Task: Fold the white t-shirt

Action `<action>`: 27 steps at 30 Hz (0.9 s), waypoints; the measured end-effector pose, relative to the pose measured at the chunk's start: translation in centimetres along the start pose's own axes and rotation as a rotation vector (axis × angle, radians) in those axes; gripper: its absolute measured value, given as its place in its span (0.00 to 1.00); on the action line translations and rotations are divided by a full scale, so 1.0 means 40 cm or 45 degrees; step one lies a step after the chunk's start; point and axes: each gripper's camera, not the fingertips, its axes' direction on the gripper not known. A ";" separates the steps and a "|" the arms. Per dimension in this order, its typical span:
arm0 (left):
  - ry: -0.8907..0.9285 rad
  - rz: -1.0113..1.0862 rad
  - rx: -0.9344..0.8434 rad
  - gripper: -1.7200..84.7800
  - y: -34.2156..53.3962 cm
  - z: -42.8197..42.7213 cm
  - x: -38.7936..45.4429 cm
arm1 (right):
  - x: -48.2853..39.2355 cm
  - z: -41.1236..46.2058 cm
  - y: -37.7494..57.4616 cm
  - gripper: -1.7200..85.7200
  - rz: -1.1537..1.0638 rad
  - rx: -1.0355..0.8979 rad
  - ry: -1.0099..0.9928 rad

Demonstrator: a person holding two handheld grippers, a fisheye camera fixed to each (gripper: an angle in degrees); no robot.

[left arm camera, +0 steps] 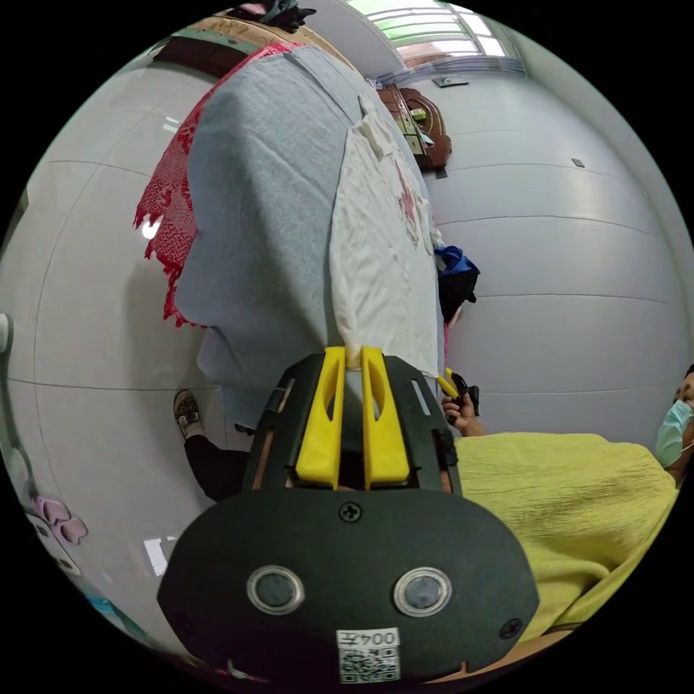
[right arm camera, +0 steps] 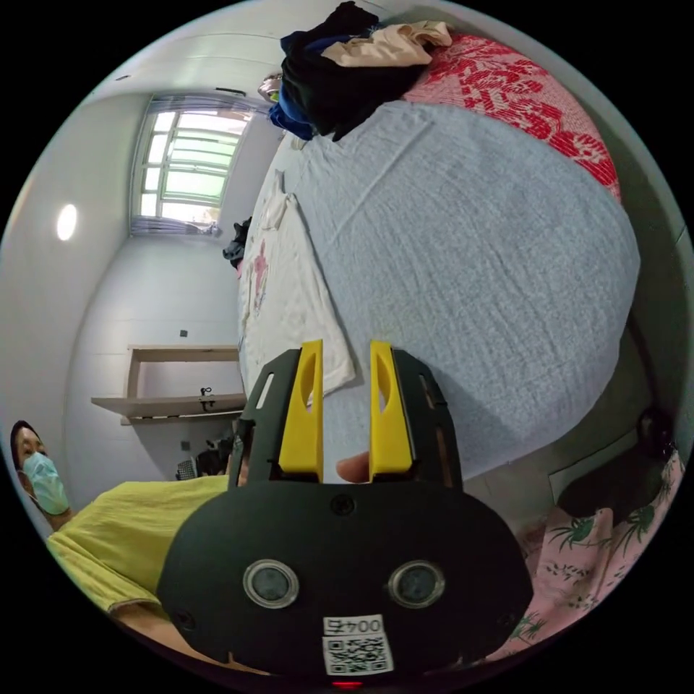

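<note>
The white t-shirt (left arm camera: 376,246) lies flat on a grey-blue blanket (left arm camera: 260,217), its red print facing up. My left gripper (left arm camera: 353,356) is shut on the shirt's near edge, with a bit of white cloth pinched between the yellow jaws. In the right gripper view the t-shirt (right arm camera: 285,289) runs along the blanket's (right arm camera: 470,253) left side. There my right gripper (right arm camera: 345,358) stands open just beside the shirt's near corner, nothing between its jaws. That right gripper (left arm camera: 450,384) also appears in the left gripper view, held in a hand at the shirt's other near corner.
A pile of dark clothes (right arm camera: 340,65) sits at the blanket's far end, with a red patterned cloth (right arm camera: 520,94) under the blanket. More dark and blue clothes (left arm camera: 457,275) hang by the edge. The person in a yellow top (left arm camera: 571,499) stands close. A wall shelf (right arm camera: 173,401) is behind.
</note>
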 end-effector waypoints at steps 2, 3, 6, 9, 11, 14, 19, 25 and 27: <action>0.001 -0.004 -0.005 0.04 0.000 0.001 0.006 | 0.006 -0.024 0.015 0.14 -0.011 -0.004 -0.049; 0.008 -0.008 -0.009 0.04 0.000 0.002 0.009 | 0.006 -0.026 0.018 0.14 -0.016 -0.020 -0.065; 0.040 -0.022 -0.015 0.04 0.002 0.003 0.014 | -0.005 -0.037 0.037 0.13 -0.050 -0.062 -0.084; 0.059 -0.032 -0.013 0.04 0.006 0.000 0.016 | -0.017 -0.051 0.051 0.13 -0.059 -0.089 -0.118; 0.061 -0.028 -0.012 0.04 0.009 -0.002 0.021 | -0.031 -0.060 0.063 0.12 -0.067 -0.093 -0.105; 0.070 -0.016 -0.015 0.04 0.013 -0.005 0.029 | -0.045 -0.075 0.074 0.11 -0.057 -0.073 -0.106; 0.119 -0.010 -0.005 0.05 0.025 -0.014 0.038 | -0.095 -0.084 0.098 0.03 -0.044 -0.072 -0.015; 0.247 -0.025 0.044 0.05 0.058 -0.052 0.034 | -0.177 -0.179 0.143 0.02 0.015 0.137 -0.158; 0.288 -0.045 0.097 0.05 0.080 -0.080 0.023 | -0.206 -0.205 0.157 0.02 0.033 0.196 -0.199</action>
